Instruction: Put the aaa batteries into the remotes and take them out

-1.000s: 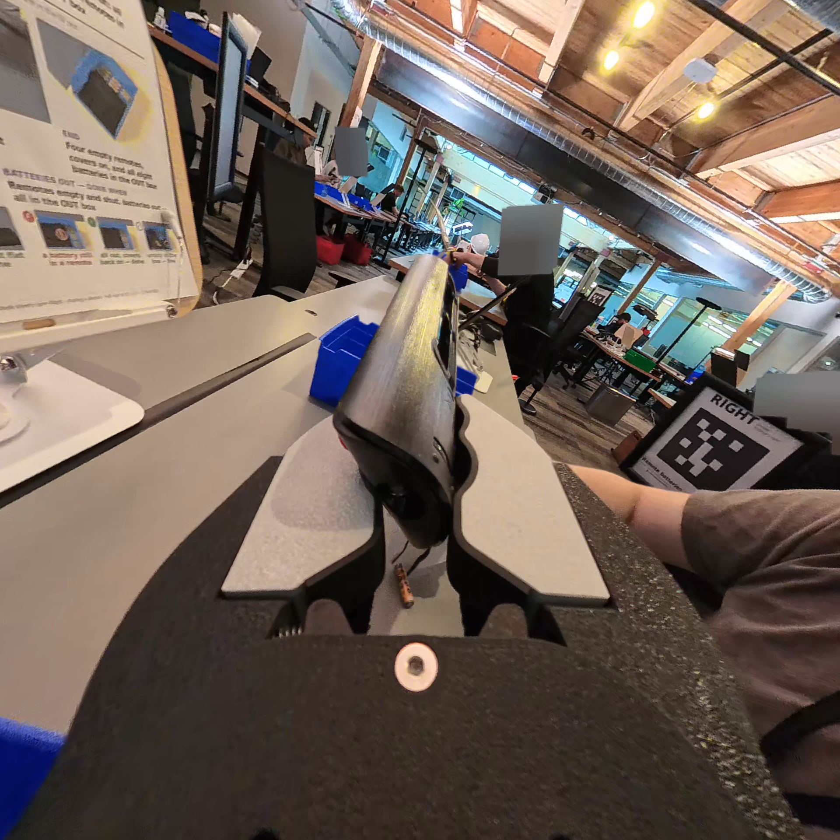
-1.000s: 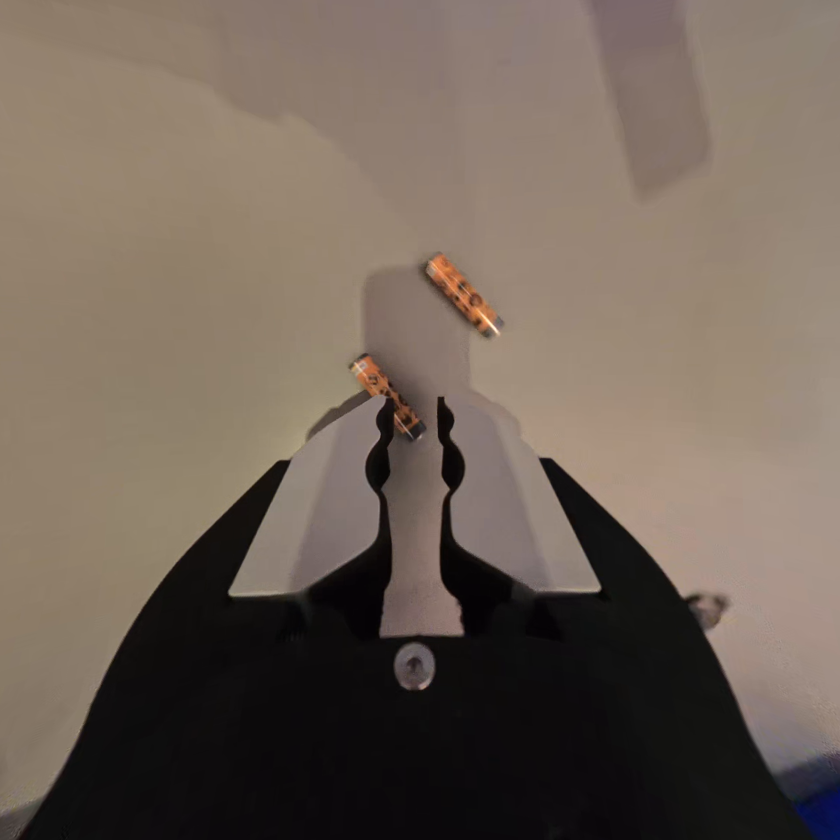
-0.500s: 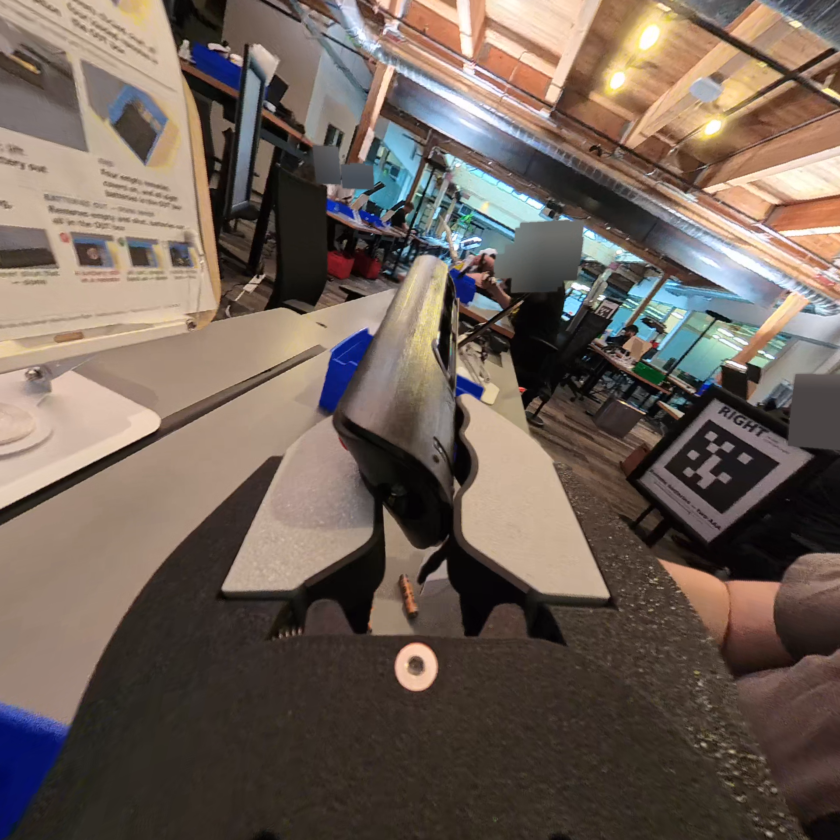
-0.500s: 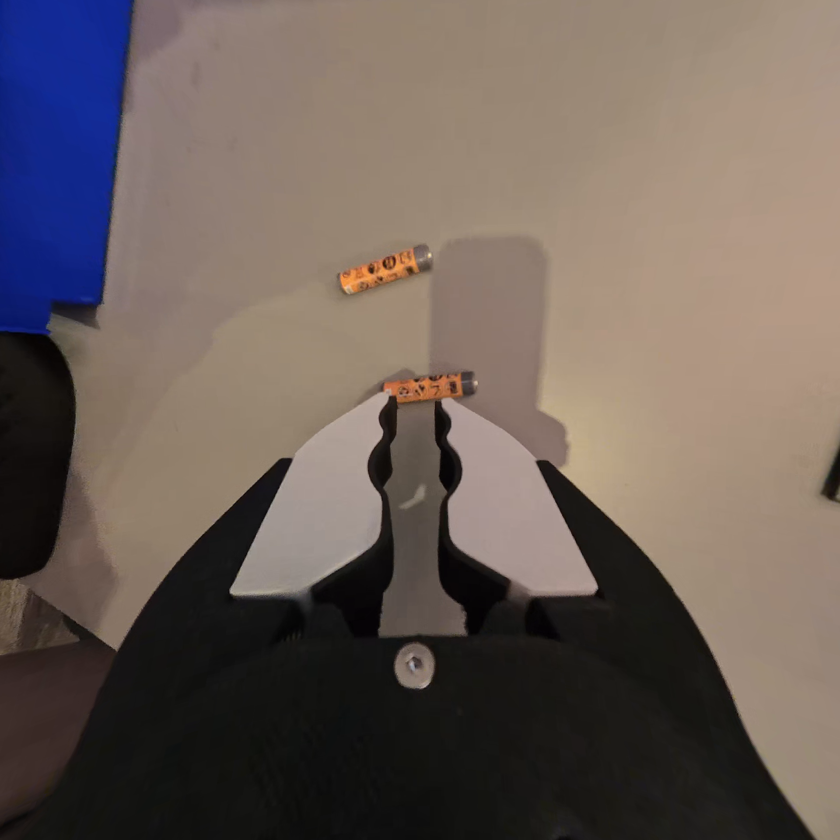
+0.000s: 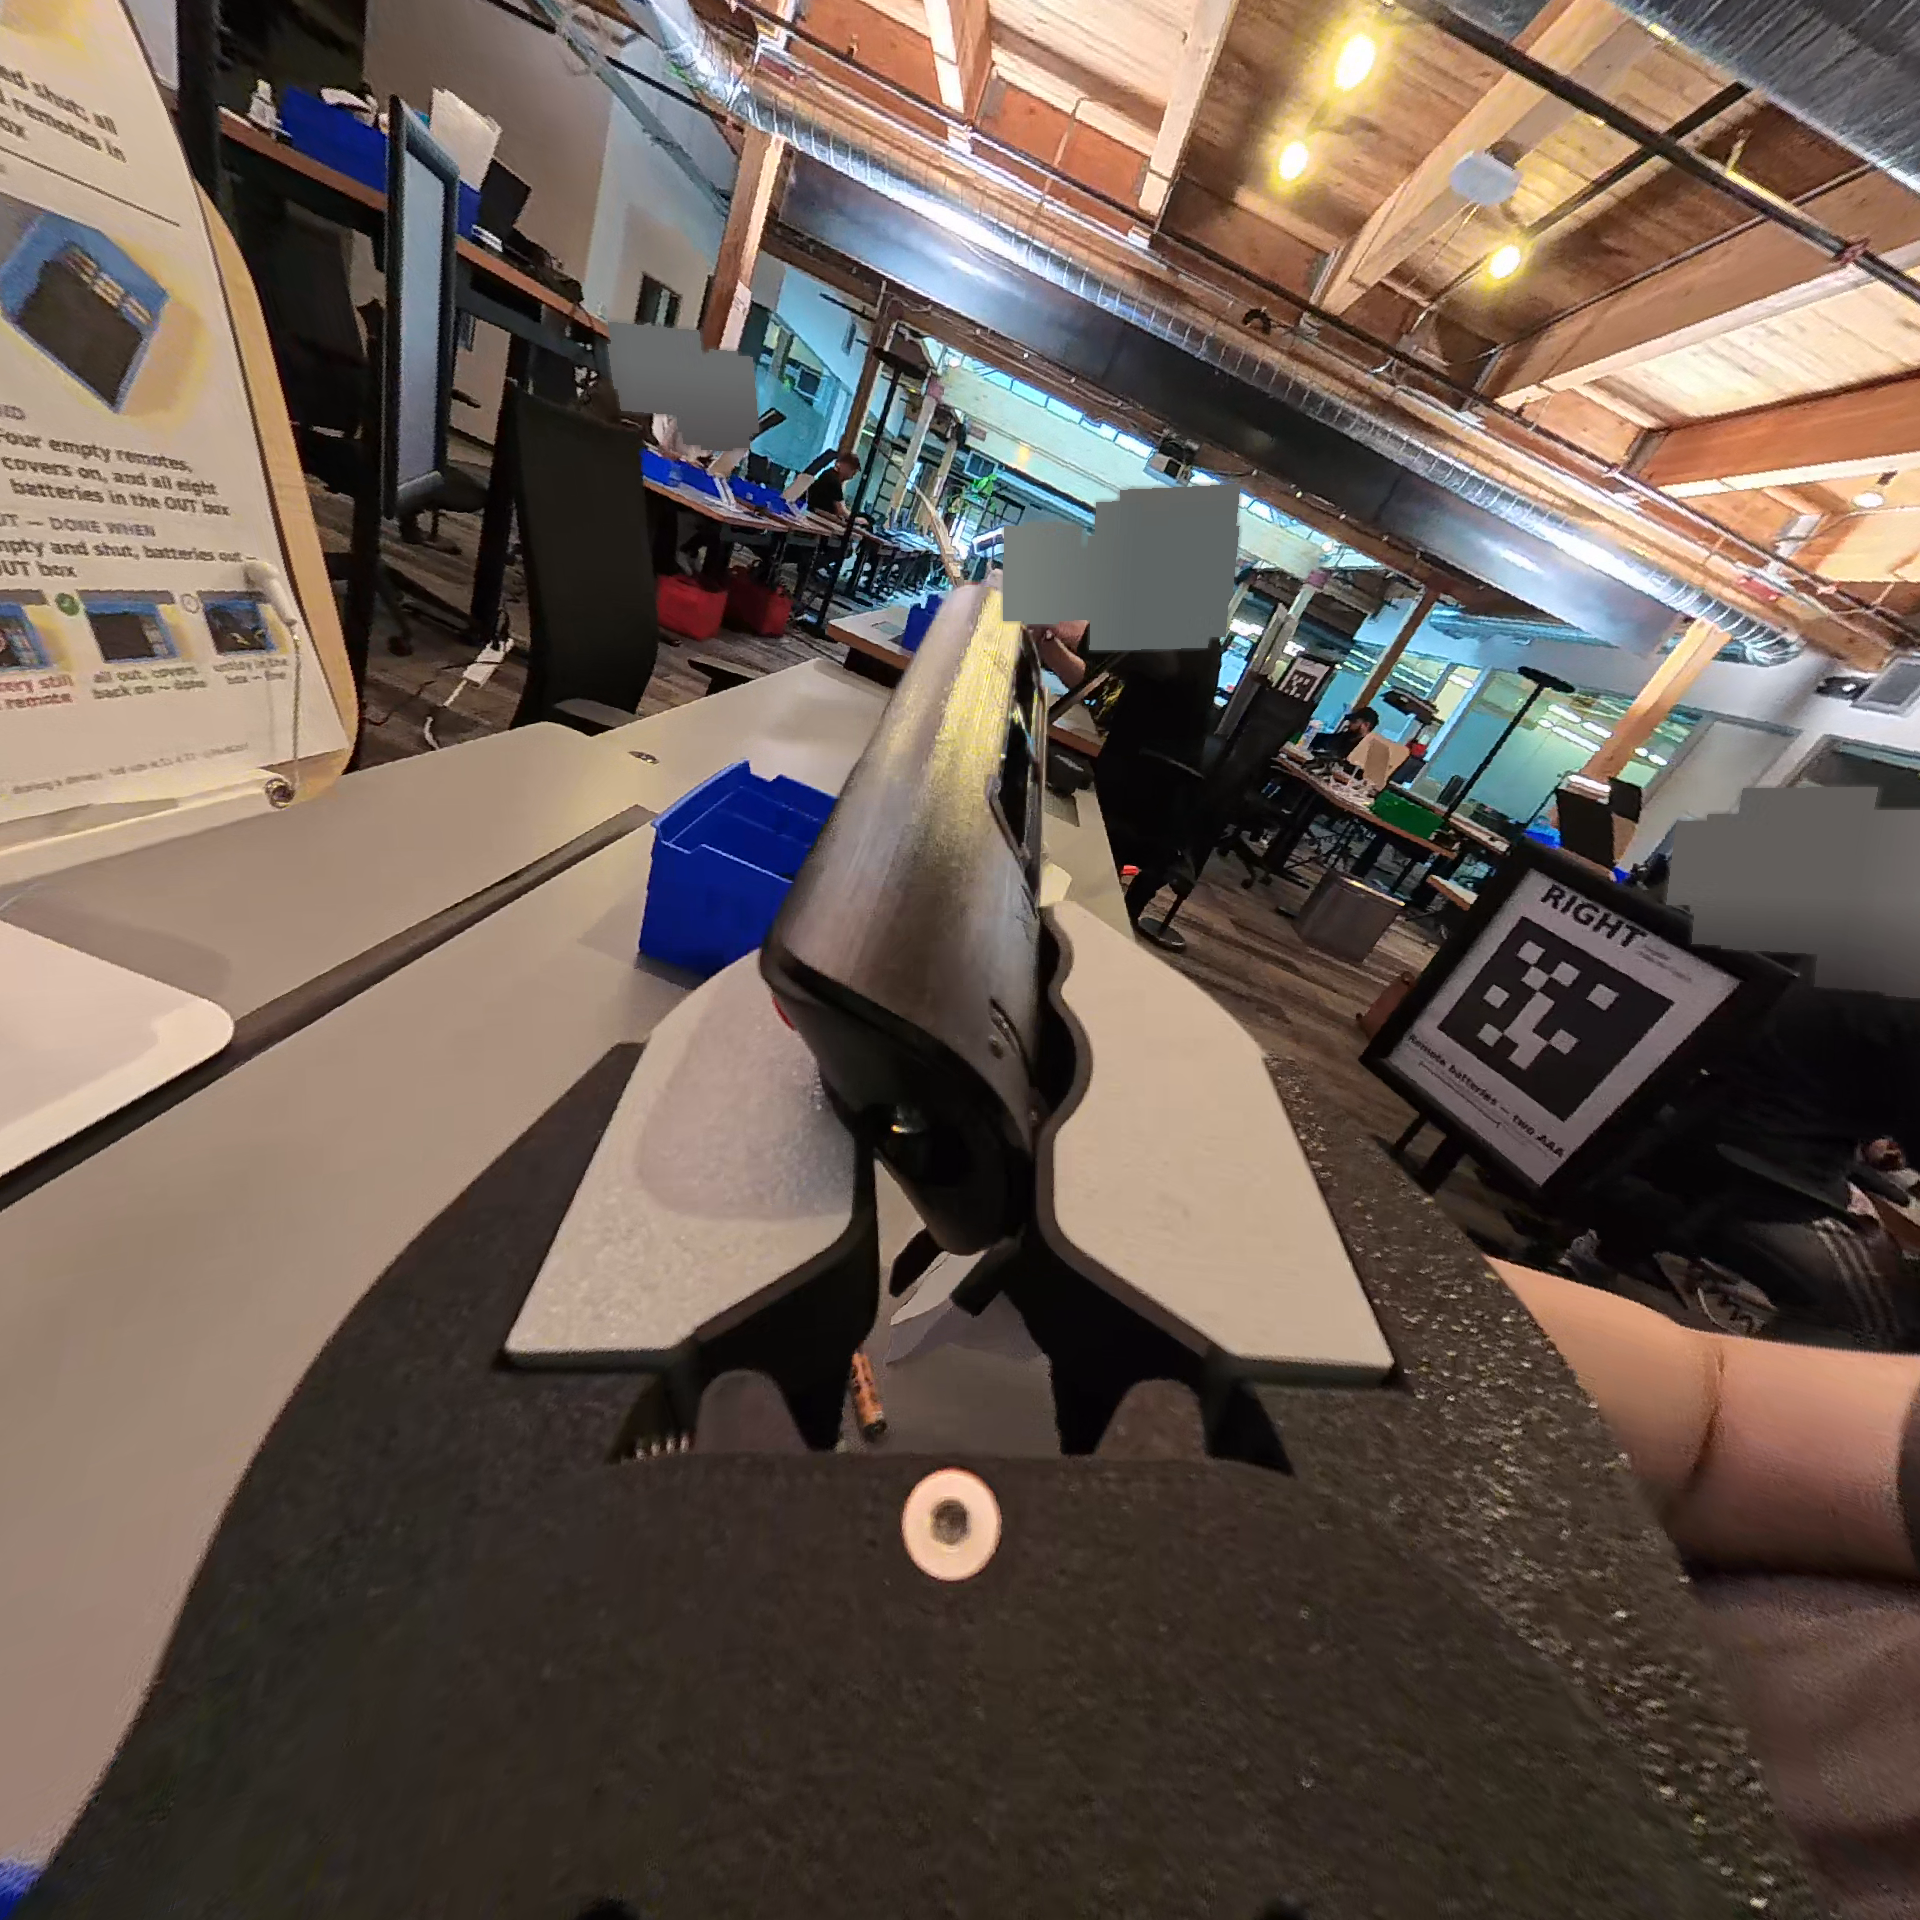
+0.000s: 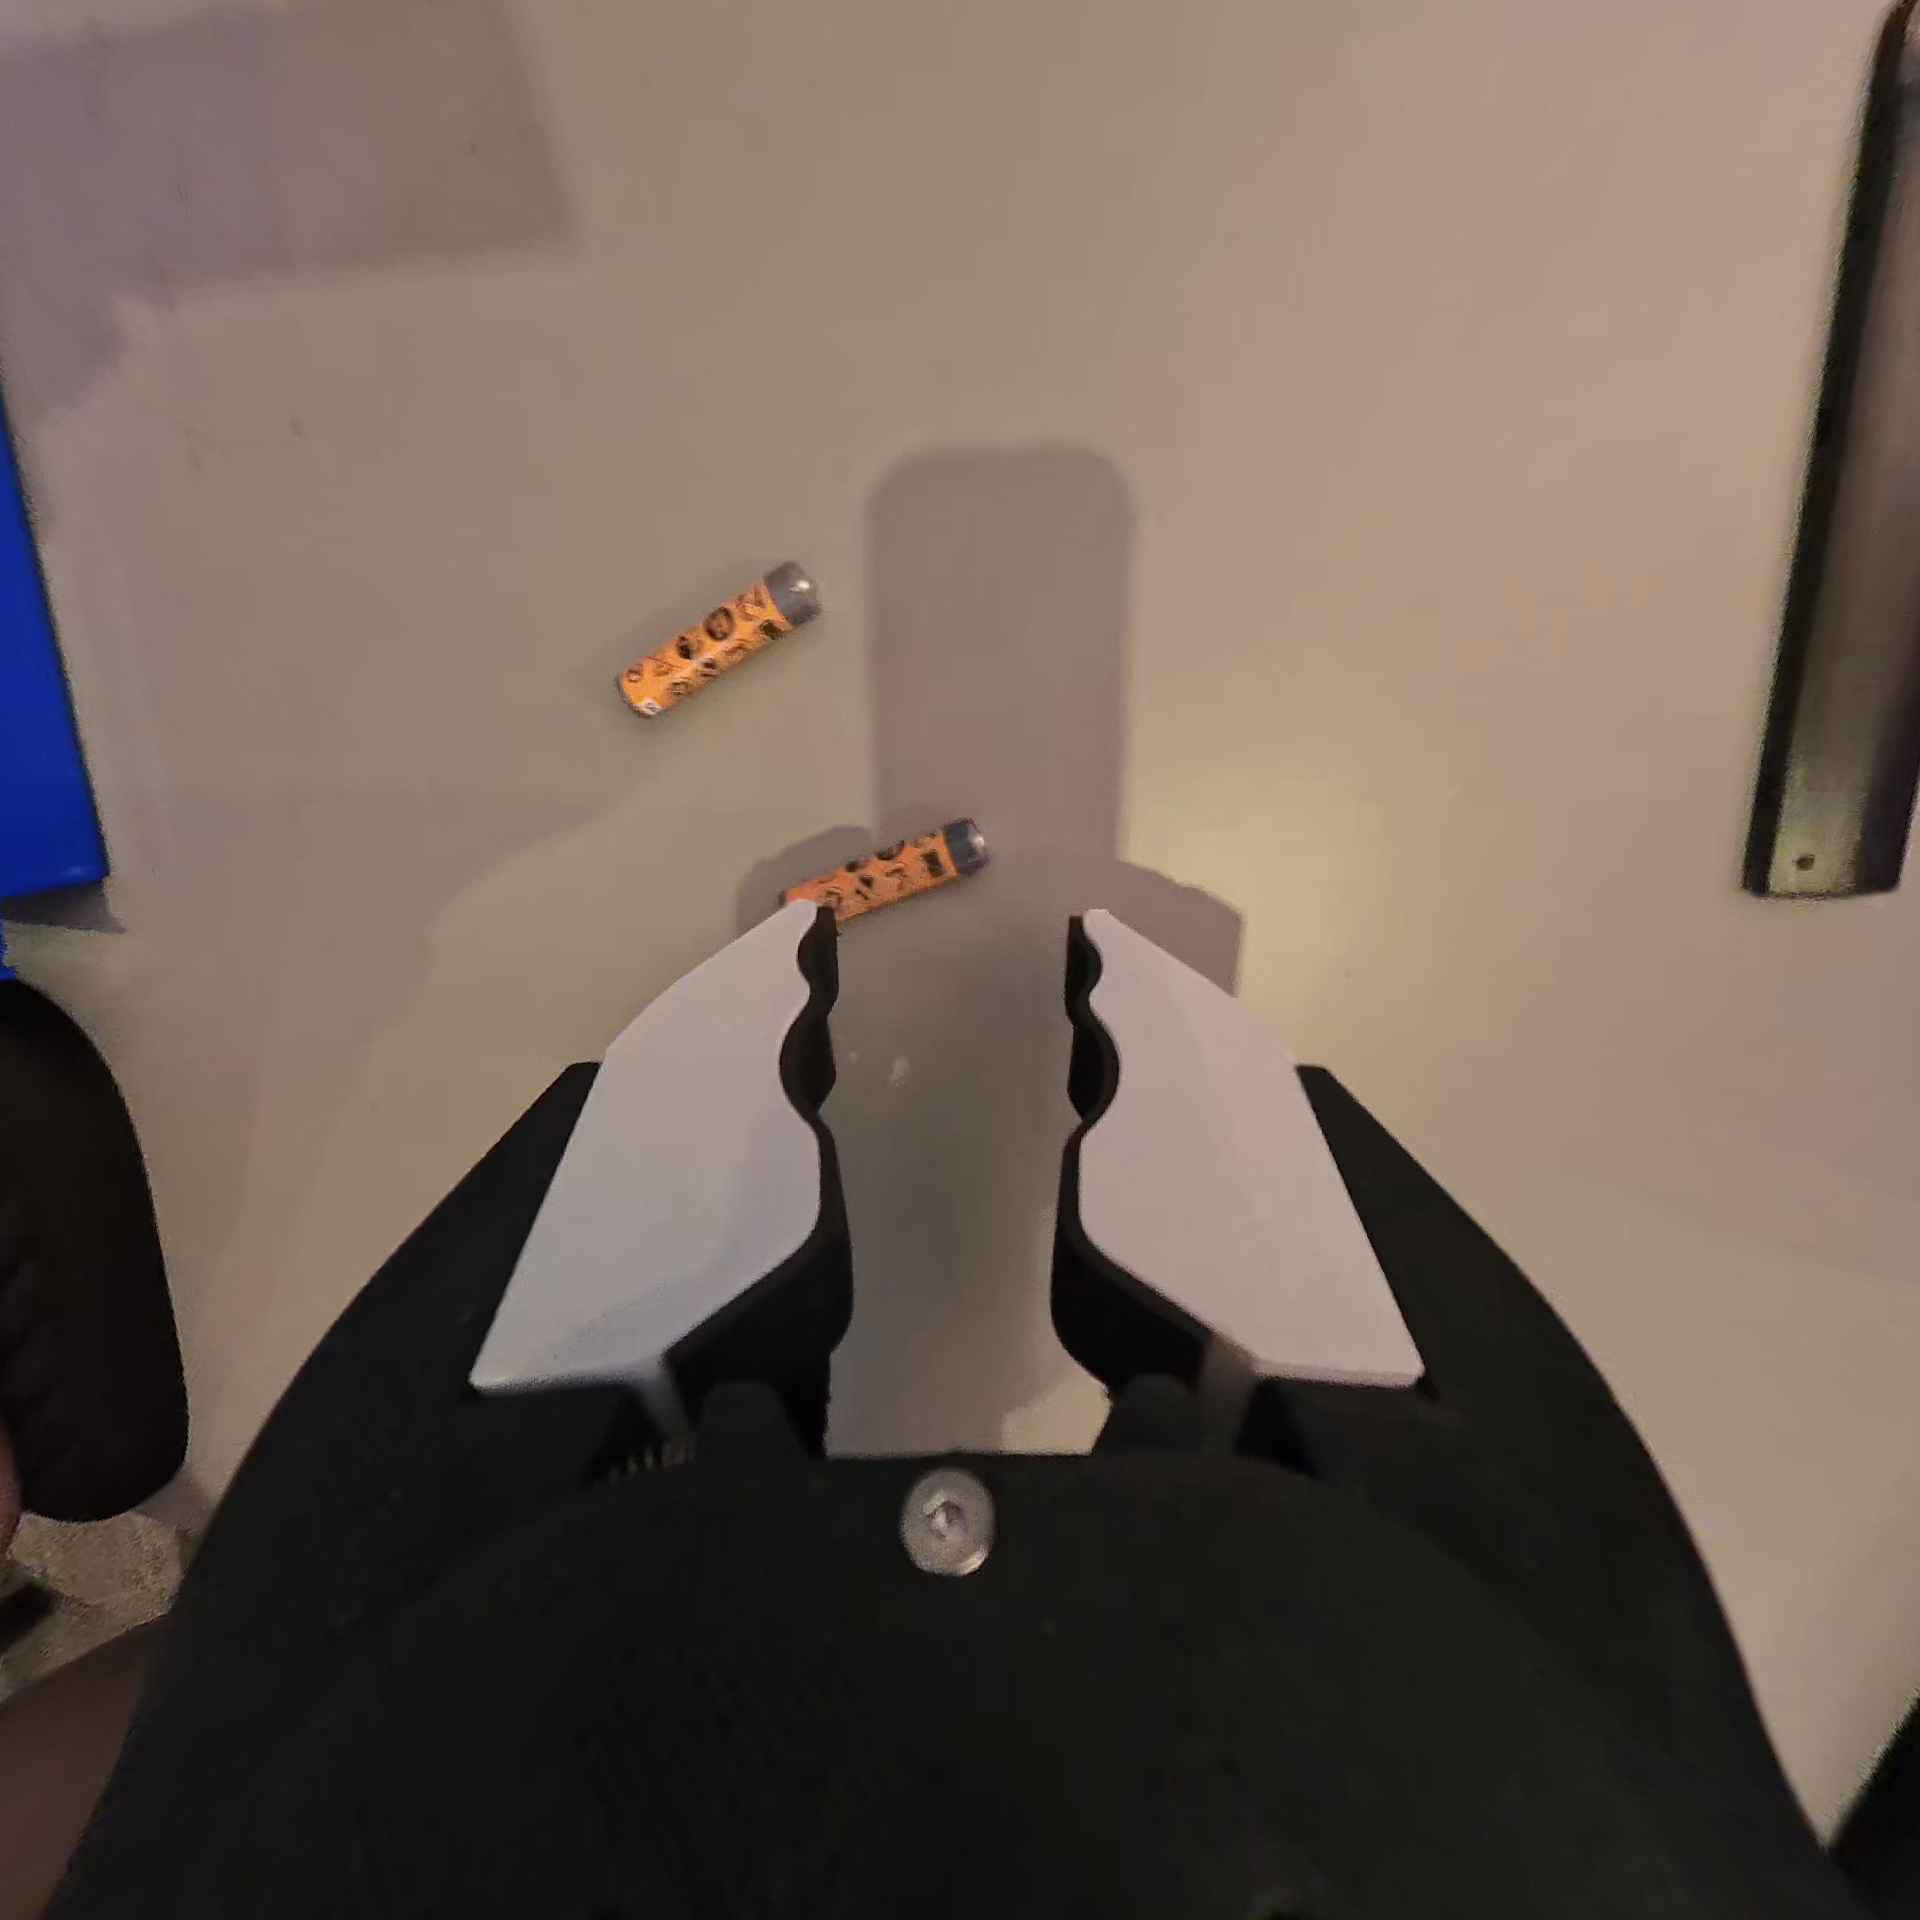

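Note:
My left gripper [image 5: 940, 997] is shut on a black remote [image 5: 925, 862] and holds it tilted up above the grey table [image 5: 312, 1091], its battery bay facing right. One orange battery [image 5: 865, 1408] shows on the table below, between the jaws. My right gripper [image 6: 951, 920] is open and points down at the table [image 6: 1351, 520]. An orange AAA battery [image 6: 888, 868] lies just beyond its fingertips, nearer the left finger. A second orange battery [image 6: 717, 642] lies farther off to the left.
A blue bin [image 5: 727, 862] stands on the table behind the remote. A blue bin edge [image 6: 36, 675] is at the left of the right wrist view. A black remote cover [image 6: 1839, 499] lies at the right. An instruction board [image 5: 125, 416] and a marker sign [image 5: 1548, 1023] stand nearby.
My right gripper has opened wider and turned above the two batteries. My left gripper still holds the remote and has shifted slightly.

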Tool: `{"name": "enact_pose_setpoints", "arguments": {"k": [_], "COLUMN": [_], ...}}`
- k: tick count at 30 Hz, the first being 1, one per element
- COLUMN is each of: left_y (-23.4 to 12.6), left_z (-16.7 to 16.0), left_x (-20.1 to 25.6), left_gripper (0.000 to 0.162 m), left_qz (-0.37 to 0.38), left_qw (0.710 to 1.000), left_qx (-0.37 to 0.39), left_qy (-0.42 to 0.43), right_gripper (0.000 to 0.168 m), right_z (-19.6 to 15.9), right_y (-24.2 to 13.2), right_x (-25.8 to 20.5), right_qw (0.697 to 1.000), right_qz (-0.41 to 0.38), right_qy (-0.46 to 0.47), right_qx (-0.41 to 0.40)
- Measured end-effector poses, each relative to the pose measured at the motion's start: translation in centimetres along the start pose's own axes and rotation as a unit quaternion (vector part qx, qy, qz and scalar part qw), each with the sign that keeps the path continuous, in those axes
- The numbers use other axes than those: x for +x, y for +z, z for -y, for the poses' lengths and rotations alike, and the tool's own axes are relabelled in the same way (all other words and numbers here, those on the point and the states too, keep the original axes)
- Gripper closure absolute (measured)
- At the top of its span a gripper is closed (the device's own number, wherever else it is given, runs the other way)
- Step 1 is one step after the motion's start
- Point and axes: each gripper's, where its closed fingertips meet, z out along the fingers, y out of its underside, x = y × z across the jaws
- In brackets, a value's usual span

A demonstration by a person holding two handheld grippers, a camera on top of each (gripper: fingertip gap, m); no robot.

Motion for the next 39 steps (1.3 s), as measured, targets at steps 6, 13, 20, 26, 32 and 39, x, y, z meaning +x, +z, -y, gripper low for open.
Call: {"name": "enact_pose_setpoints", "arguments": {"k": [6,13,20,26,32,39], "left_y": [-0.6,-1.8,-1.4,-0.5,-0.3,-0.2], "left_z": [0.2,1.0,0.8,0.2,-0.2,-0.6], "left_x": [0.4,0.9,1.3,1.3,0.7,-0.3], "left_gripper": [0.134,0.134,0.134,0.134,0.134,0.134], "left_qz": [-0.008,-0.021,-0.025,-0.024,-0.013,0.003], "left_qw": [1.000,1.000,1.000,1.000,1.000,1.000], "left_qx": [0.002,0.020,0.012,-0.002,-0.007,-0.015], "left_qy": [0.005,-0.004,-0.001,0.002,0.001,-0.008], "right_gripper": [0.117,0.118,0.130,0.156,0.156,0.157], "right_z": [-0.3,-0.6,-1.2,-0.8,-0.7,1.2], "right_y": [0.4,1.6,1.9,2.0,2.0,-7.1], "right_x": [-0.9,-0.5,-0.4,0.6,0.6,-3.7], "right_qw": [0.999,0.997,0.994,0.994,0.994,0.879], "right_qz": [-0.024,-0.051,-0.063,-0.062,-0.008,0.467], "right_qy": [0.010,0.026,0.004,-0.038,-0.096,0.006], "right_qx": [-0.030,-0.058,-0.086,-0.078,-0.061,0.097]}}
